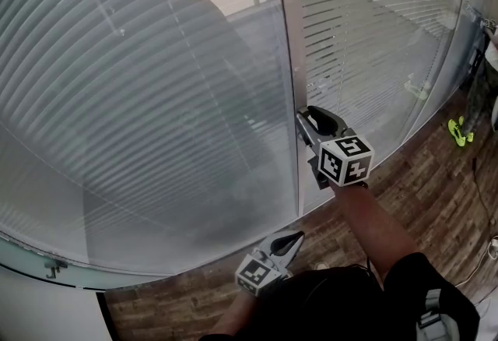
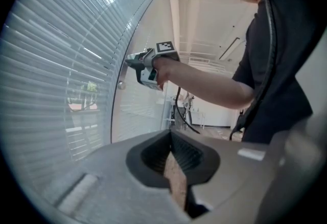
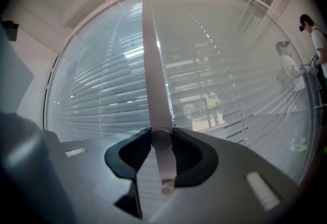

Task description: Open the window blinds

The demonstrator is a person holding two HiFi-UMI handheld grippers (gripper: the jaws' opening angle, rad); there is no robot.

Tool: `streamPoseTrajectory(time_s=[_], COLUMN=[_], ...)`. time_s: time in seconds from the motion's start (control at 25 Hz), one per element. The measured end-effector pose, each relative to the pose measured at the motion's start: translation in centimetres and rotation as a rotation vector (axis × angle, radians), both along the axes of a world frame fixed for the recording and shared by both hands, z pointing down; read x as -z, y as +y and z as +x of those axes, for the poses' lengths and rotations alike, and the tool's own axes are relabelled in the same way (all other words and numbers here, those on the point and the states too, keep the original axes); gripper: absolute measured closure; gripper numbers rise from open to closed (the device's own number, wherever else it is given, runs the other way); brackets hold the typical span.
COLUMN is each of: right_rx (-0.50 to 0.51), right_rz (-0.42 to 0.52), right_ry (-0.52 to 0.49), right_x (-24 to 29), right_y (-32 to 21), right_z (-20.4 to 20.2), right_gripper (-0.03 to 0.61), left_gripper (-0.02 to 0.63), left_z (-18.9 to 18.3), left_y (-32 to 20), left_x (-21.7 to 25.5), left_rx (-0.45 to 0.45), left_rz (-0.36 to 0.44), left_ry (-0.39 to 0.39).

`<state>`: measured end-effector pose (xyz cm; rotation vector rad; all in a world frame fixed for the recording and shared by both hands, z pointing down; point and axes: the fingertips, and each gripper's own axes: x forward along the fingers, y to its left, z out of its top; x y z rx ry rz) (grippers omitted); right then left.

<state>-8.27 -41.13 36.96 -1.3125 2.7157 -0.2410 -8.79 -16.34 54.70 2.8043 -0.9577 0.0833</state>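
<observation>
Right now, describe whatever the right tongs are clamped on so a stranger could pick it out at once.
Start at the glass wall of slatted blinds and find the pale vertical post between its two panes. Partway down that post sits a short round peg, pinched in the right tongs. It is the one rounded stub on an otherwise flat strip.

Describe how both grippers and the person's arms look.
The left gripper and right gripper have grey bodies and black ribbed pads that taper toward the tips. Each carries a white cube printed with black square markers. The right arm wears a short black sleeve, and a black cable hangs beneath it.
</observation>
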Motion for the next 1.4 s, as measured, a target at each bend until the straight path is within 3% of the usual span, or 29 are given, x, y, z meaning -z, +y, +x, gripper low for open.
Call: streamPoseTrajectory(time_s=[0.08,0.24,0.4,0.56,0.8,0.96,1.16,1.4], right_rx=[0.014,0.043,0.073,0.123,0.14,0.108,0.09,0.068], right_rz=[-0.008,0.033,0.118,0.28,0.593,0.727,0.801,0.82], right_ry=[-0.01,0.023,0.17,0.43,1.012,1.235,1.372,1.4], right_x=[0.3,0.1,-0.7,-0.8,-1.1,-1.9,-2.3,-2.1], right_y=[0.0,0.4,1.3,2.3,2.8,2.5,2.0,1.4], right_z=[-0.1,0.2,0.4,-0.3,-1.3,-1.5,-2.0,-2.1], right_gripper=[0.446,0.335,0.325,0.285,0.261,0.264,0.293,0.329], left_gripper=[0.609,0.609,0.609,0.609,0.609,0.61,0.609,0.61], left_z=[0.3,0.3,0.6,1.2,1.0,0.6,-0.4,-0.7], left_y=[0.0,-0.5,-1.0,-0.9,-1.6,-1.8,-2.5,-2.5], left_x=[0.2,-0.1,-0.3,-0.5,-0.7,-1.0,-0.9,-0.9], left_rx=[-0.005,0.001,-0.001,-0.02,-0.012,-0.004,0.022,0.029], left_rz=[0.003,0.006,0.002,-0.005,-0.011,-0.013,-0.007,0.002], left_ry=[0.0,0.012,0.01,0.007,0.013,0.002,0.005,-0.01])
